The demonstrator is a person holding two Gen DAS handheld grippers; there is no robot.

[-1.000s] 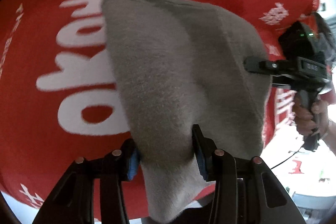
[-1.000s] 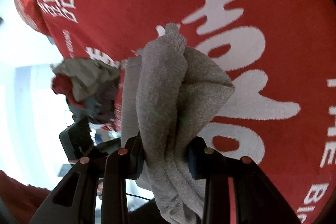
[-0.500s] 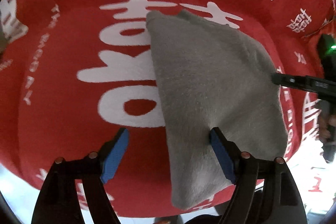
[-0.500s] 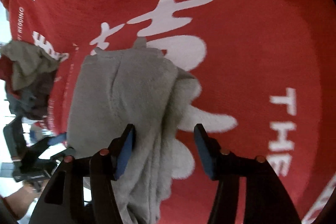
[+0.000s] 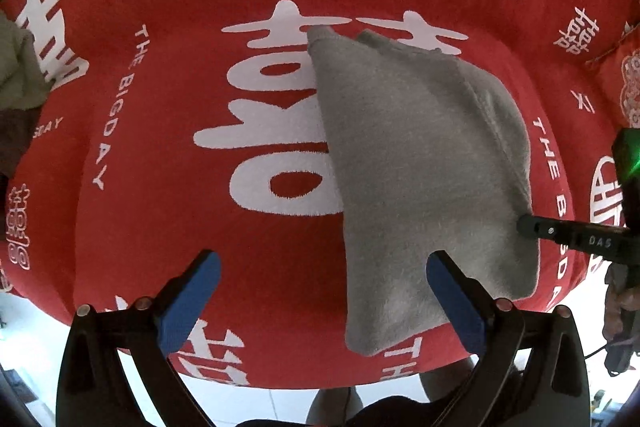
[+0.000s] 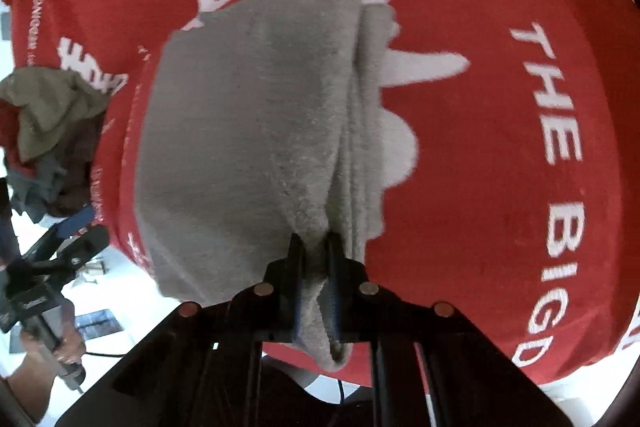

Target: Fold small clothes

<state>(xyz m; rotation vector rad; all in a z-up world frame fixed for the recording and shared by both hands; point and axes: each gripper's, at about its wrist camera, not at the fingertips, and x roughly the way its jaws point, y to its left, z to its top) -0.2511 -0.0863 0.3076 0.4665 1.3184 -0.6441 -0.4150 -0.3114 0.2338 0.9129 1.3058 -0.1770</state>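
A folded grey cloth (image 5: 420, 163) lies on the red cloth-covered table (image 5: 160, 219), its near corner hanging past the front edge. My left gripper (image 5: 324, 287) is open, its right blue pad next to the cloth's near edge and touching nothing. My right gripper (image 6: 316, 247) is shut on the grey cloth's (image 6: 248, 131) near right corner, where several folded layers bunch together. The right gripper's fingers (image 5: 560, 231) show at the cloth's right edge in the left wrist view.
A heap of other small clothes (image 6: 48, 131), olive, red and dark, sits at the table's left end, also at the far left in the left wrist view (image 5: 16, 99). The left gripper (image 6: 52, 251) shows below that heap. The floor lies past the table's front edge.
Both grippers let go of the cloth half a second ago as it settled flat. The left has drawn back and stays open. The right has closed again on the near corner.
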